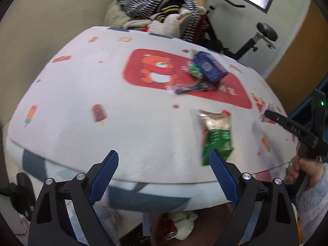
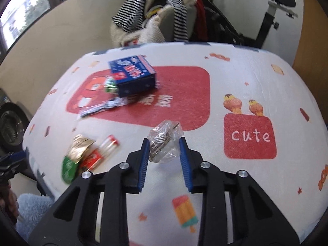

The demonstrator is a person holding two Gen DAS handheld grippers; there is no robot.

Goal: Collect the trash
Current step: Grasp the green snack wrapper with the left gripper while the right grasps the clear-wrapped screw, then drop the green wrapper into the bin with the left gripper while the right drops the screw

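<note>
One blue carton [image 2: 132, 75], one dark stick wrapper [image 2: 98, 108], two green snack packets [image 2: 74, 155] [image 2: 110, 86] and one clear plastic wrapper [image 2: 164, 141] (this one between the right jaws).

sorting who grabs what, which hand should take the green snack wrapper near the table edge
Left. Its open left gripper already sits by the green snack wrapper; the right gripper is closed around a clear plastic wrapper.
</note>
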